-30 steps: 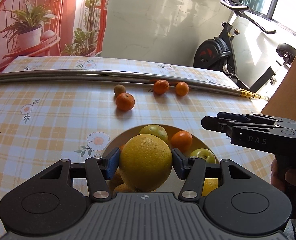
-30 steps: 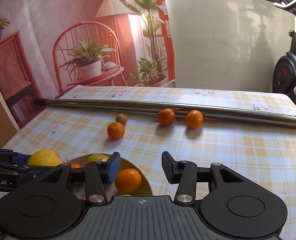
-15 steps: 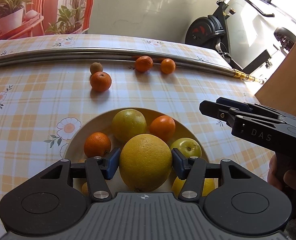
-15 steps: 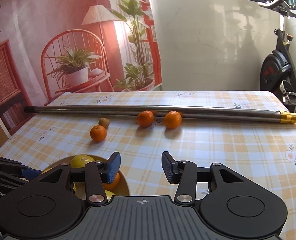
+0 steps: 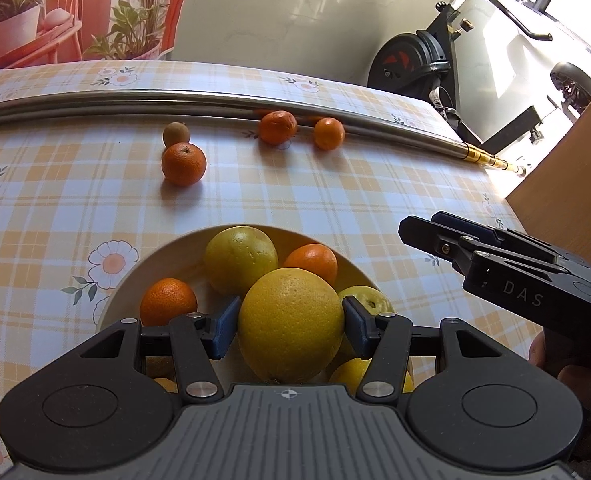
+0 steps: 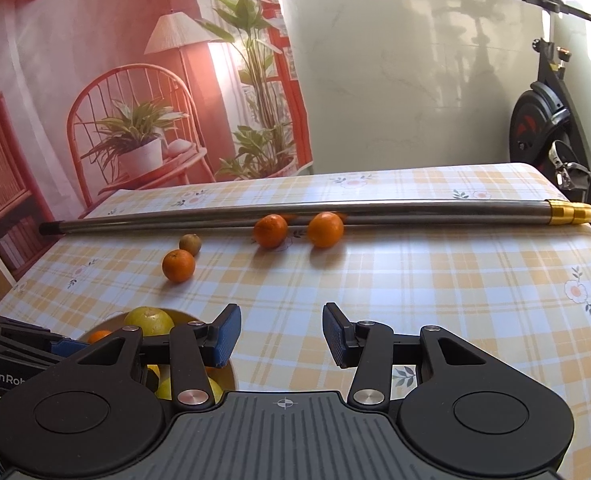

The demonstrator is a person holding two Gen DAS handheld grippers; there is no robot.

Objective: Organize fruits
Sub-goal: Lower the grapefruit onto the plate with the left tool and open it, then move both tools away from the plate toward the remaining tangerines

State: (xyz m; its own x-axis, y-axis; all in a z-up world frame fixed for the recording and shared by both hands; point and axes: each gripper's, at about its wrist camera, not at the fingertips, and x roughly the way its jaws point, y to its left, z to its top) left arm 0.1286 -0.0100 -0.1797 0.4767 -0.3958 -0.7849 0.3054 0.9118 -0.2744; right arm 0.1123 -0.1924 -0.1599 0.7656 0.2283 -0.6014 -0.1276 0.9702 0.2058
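Note:
My left gripper (image 5: 291, 330) is shut on a large yellow grapefruit (image 5: 291, 324) and holds it over the cream bowl (image 5: 175, 258). The bowl holds a yellow citrus (image 5: 241, 258), two tangerines (image 5: 168, 301) and a green apple (image 5: 365, 298). Loose on the table lie a tangerine (image 5: 183, 163) beside a kiwi (image 5: 176, 133), and two more tangerines (image 5: 278, 127) against the pole. My right gripper (image 6: 281, 336) is open and empty to the right of the bowl (image 6: 225, 376); it shows in the left wrist view (image 5: 495, 264).
A long steel pole (image 6: 295, 212) with a gold end lies across the far side of the checked tablecloth (image 6: 435, 280). An exercise bike (image 5: 435, 64) stands beyond the table's right edge. A wooden panel (image 5: 575, 176) is at the right.
My left gripper has tilted down and moved over the bowl with the grapefruit. My right gripper has drawn back to the right, away from the bowl.

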